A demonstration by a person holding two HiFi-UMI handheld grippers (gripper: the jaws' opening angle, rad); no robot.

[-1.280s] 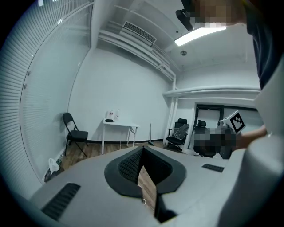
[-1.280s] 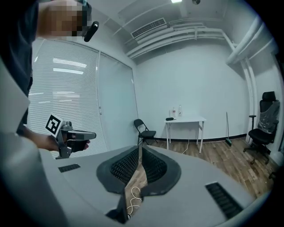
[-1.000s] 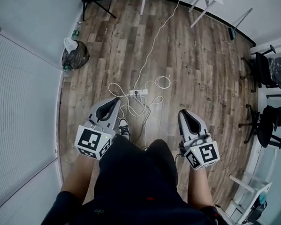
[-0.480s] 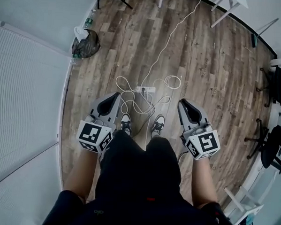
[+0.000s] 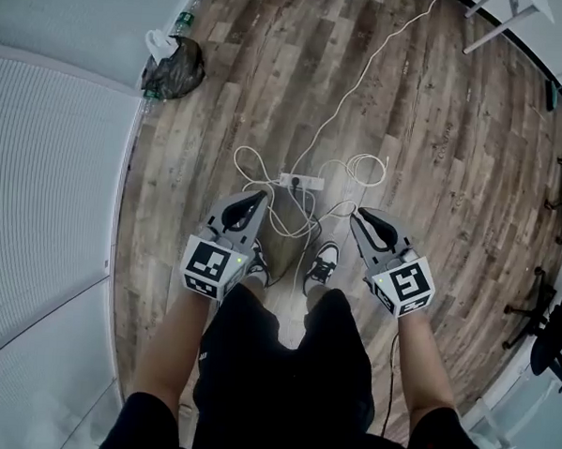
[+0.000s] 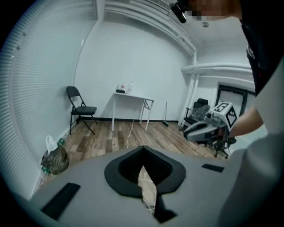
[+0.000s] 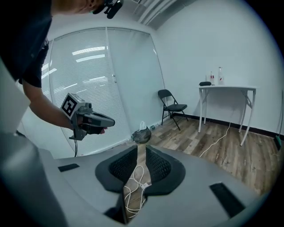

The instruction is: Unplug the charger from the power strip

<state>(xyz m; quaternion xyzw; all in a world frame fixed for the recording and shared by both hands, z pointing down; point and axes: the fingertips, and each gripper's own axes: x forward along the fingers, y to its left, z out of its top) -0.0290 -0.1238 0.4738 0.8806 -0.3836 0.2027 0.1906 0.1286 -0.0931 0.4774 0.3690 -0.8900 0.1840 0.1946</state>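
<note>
Both forearms reached forward and down, one either side of the knees. The left claw [image 5: 256,200] was pressed together. The right claw [image 5: 360,216] was opening a slit, empty. The power strip [image 5: 300,181] lay on the floor [image 5: 434,180] just ahead between them, among white cables [image 5: 256,166].

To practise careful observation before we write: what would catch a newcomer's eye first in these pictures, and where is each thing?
The left hand-held gripper and right hand-held gripper, each with a black-and-white marker cube, point forward at the head view's middle; the right one's empty jaws are opening. Just beyond them a white power strip lies among tangled white cables on the wooden floor. A dark bag sits by the wall, upper left.
</note>
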